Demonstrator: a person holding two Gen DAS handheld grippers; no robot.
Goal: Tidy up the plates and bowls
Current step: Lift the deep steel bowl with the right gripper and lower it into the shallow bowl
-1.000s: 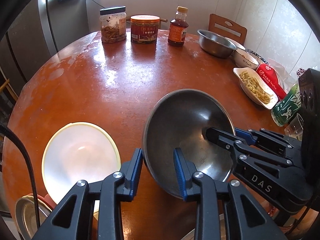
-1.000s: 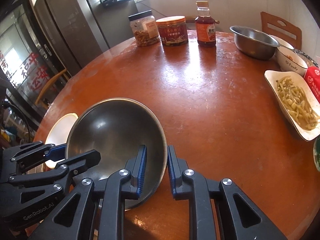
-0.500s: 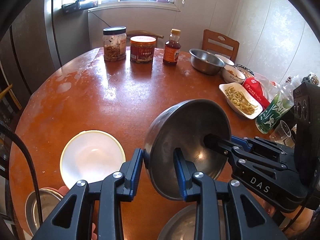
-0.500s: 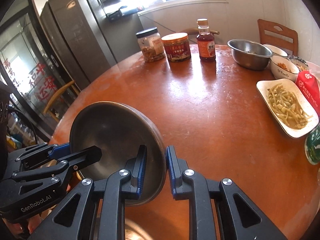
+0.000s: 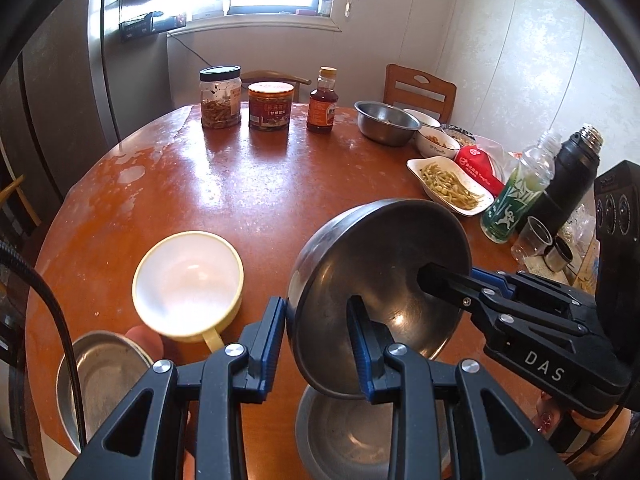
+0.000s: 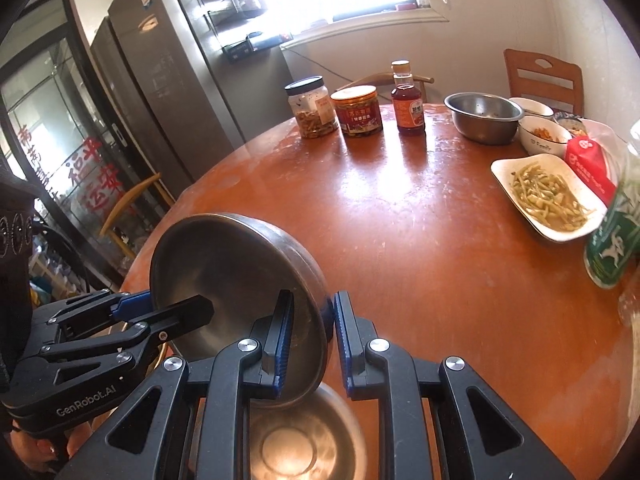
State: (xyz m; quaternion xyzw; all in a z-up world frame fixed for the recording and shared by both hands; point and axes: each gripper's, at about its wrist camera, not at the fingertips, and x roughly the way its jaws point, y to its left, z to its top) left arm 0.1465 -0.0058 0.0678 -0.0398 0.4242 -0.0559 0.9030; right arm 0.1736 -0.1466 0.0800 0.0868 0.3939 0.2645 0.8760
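Observation:
A large steel bowl [image 5: 380,276] [image 6: 232,276] hangs tilted above the near edge of the round wooden table [image 5: 240,188]. My left gripper [image 5: 316,328] is shut on its near-left rim, one pad inside and one outside. My right gripper [image 6: 312,320] is shut on the opposite rim, and it shows in the left wrist view [image 5: 448,278] reaching into the bowl. The left gripper [image 6: 168,304] shows at the left of the right wrist view. Directly below the held bowl sits a second steel bowl [image 5: 344,436] [image 6: 304,444]. A white bowl with a yellow rim [image 5: 188,280] rests to the left.
A small steel bowl [image 5: 100,376] sits at the lower left edge. At the back stand two jars [image 5: 221,98], a sauce bottle [image 5: 322,102] and a steel basin [image 5: 386,122]. A plate of food [image 5: 450,186], white bowls, a green bottle [image 5: 516,196] and a black flask [image 5: 568,176] crowd the right.
Both grippers have lifted the steel bowl off the table and drawn it back toward the near edge, tilting it more. A second steel bowl has come into view beneath it.

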